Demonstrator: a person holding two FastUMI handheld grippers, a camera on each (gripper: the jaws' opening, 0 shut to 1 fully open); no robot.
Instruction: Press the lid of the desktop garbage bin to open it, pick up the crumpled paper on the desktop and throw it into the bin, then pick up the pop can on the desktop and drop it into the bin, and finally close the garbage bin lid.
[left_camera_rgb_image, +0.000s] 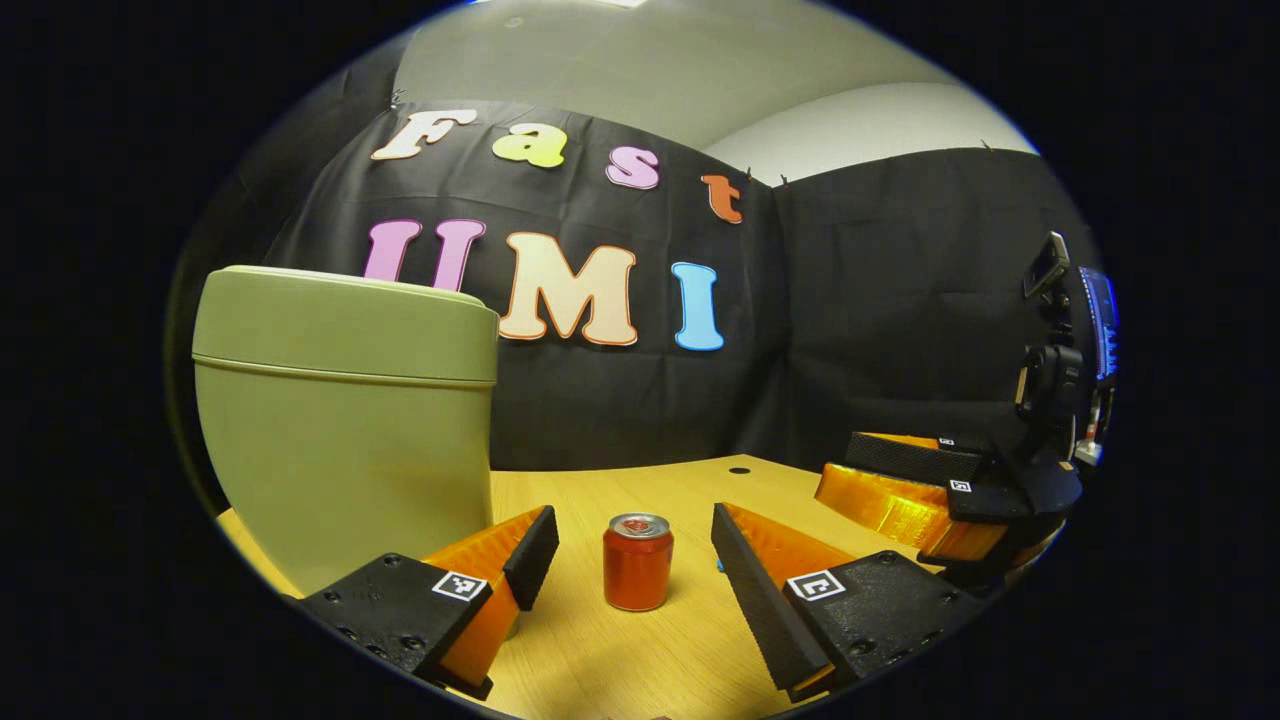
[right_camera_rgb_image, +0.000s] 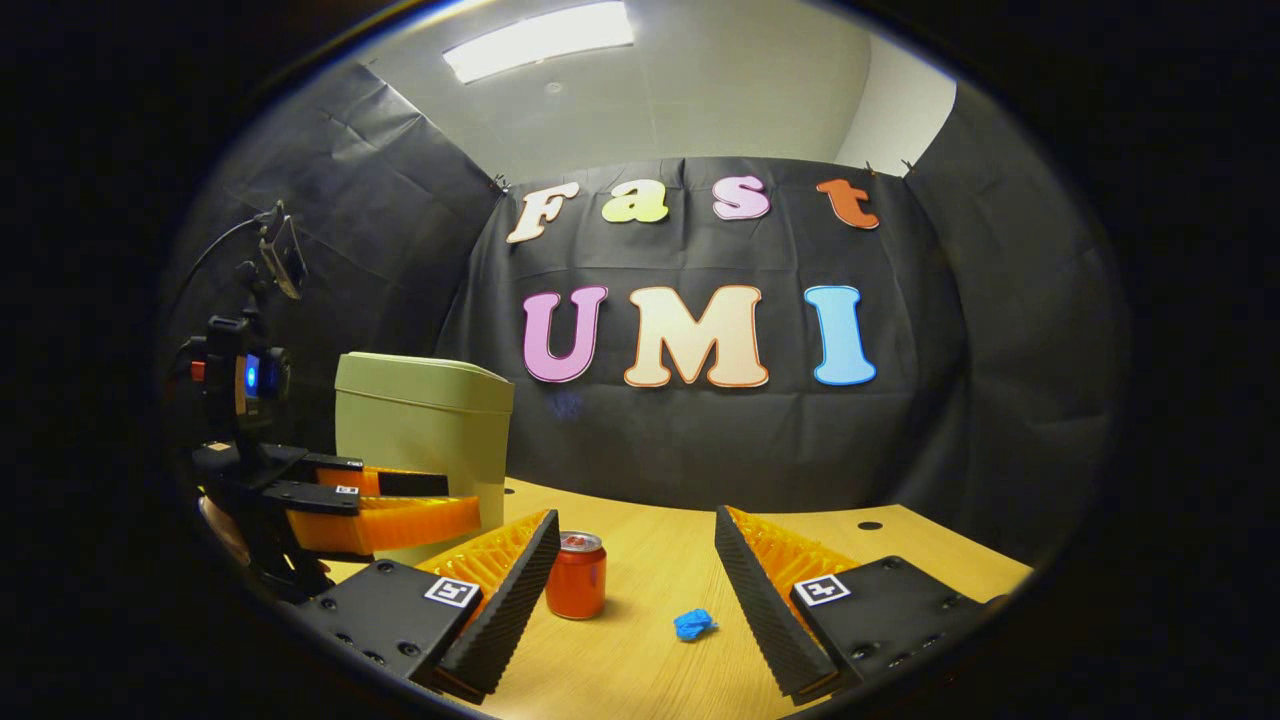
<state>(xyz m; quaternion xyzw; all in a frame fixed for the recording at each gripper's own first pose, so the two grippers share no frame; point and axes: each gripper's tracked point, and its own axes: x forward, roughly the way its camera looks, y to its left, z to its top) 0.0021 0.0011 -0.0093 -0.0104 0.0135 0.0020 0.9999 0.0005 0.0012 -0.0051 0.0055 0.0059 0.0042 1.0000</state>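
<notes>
Lid closed on pale green plastic bin (right_camera_rgb_image: 425, 440); red metal pop can (left_camera_rgb_image: 637, 561) upright, small blue crumpled paper (right_camera_rgb_image: 693, 625) on wooden desktop (right_camera_rgb_image: 650, 650). Left gripper (left_camera_rgb_image: 632, 560) and right gripper (right_camera_rgb_image: 637, 585) both spread, holding nothing.

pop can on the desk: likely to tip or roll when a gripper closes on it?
The pop can stands upright on the desk, short and squat, so probably stable. Its round, smooth side could slip between the fingers, and it would likely roll if knocked over. Thin walls may dent under a hard squeeze.

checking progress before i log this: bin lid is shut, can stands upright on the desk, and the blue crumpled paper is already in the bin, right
Not quite. The crumpled paper is not in the bin; the right gripper view shows it lying on the desk, right of the upright can. The lid is shut.
</notes>
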